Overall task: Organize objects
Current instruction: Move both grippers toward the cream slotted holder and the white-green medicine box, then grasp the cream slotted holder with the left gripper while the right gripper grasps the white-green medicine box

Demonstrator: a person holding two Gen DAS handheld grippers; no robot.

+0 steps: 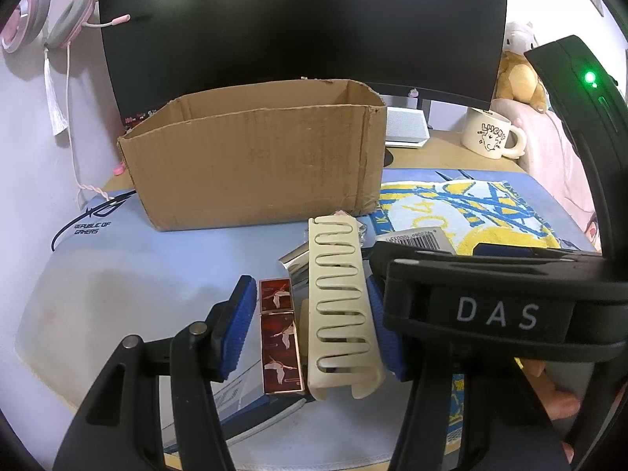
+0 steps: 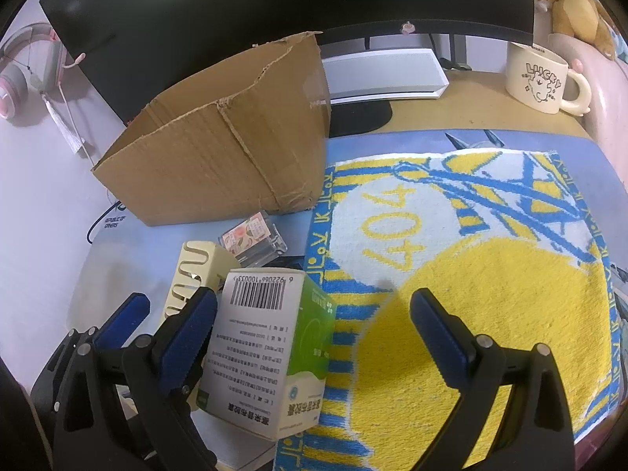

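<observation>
My left gripper (image 1: 310,329) is open on the blue desk mat. A cream hair claw clip (image 1: 339,306) and a red box with cranes (image 1: 279,337) lie between its blue pads (image 1: 235,329). My right gripper (image 2: 314,337) is open. A white and green medicine box (image 2: 271,349) lies between its fingers, against the left pad (image 2: 186,343). The clip also shows in the right wrist view (image 2: 192,271), with a small clear case (image 2: 253,241) behind it. The open cardboard box (image 1: 255,157) stands behind; it also shows in the right wrist view (image 2: 219,157).
A yellow and blue towel (image 2: 471,274) covers the right of the mat. A monitor (image 1: 302,27), a white speaker (image 2: 384,74) and a cream mug (image 2: 541,78) stand at the back. A pink headset (image 1: 51,11) hangs on the left wall. A plush toy (image 1: 518,74) sits at the right.
</observation>
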